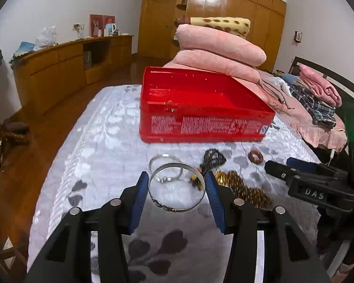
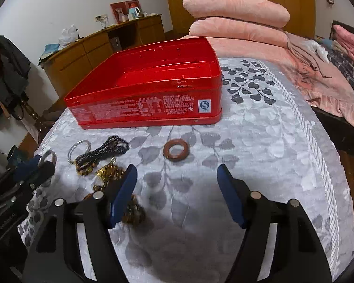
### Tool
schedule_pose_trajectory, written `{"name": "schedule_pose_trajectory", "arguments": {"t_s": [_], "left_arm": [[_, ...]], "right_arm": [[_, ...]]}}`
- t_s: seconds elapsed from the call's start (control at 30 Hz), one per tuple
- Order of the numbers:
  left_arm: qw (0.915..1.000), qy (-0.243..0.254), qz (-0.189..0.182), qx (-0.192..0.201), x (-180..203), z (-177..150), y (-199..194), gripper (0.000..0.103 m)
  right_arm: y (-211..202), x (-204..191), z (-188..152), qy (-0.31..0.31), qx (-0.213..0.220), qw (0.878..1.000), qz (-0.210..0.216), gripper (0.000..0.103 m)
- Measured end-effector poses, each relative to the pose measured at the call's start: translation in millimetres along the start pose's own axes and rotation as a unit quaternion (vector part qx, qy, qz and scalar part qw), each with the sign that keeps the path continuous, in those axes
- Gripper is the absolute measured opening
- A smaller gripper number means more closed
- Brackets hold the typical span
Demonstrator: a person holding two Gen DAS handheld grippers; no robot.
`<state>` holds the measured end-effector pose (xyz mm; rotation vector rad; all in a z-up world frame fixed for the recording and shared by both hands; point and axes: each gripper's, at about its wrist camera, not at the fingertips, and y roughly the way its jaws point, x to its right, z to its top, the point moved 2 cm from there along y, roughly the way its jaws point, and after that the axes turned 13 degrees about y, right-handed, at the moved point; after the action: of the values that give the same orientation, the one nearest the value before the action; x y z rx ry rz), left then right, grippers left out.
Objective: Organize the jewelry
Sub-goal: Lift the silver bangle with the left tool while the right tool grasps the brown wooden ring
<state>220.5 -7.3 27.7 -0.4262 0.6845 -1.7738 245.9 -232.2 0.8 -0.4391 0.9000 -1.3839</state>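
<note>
Left gripper [image 1: 177,186] grips a silver bangle [image 1: 177,186] across its width between the blue pads, lifted off the grey floral bedspread [image 1: 111,146], and the open red tin [image 1: 200,108] lies straight ahead beyond it, long side facing, so this hand looks the nearer one to carry it forward. Right gripper [image 2: 177,184] hangs wide open with nothing in it, the brown ring [image 2: 176,152] just ahead. A second silver bangle [image 1: 164,162], black beads [image 1: 212,159] and gold chain [image 1: 243,186] lie between pads and tin, low enough to pass over.
</note>
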Motion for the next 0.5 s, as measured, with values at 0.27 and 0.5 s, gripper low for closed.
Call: {"name": "schedule_pose_trajectory", "arguments": {"t_s": [0.27,0.5], "left_arm": [[1.0,-0.005,-0.005,-0.003,-6,10,15,0.049],[0.9999,-0.007,-0.01,-0.008,-10,14,26,0.049]], "right_arm": [[25,-1,11,0.004,-0.026,1.0,-0.011,0.058],[37,-4,14,-0.006,-0.037,0.999,-0.024,0.048]]}}
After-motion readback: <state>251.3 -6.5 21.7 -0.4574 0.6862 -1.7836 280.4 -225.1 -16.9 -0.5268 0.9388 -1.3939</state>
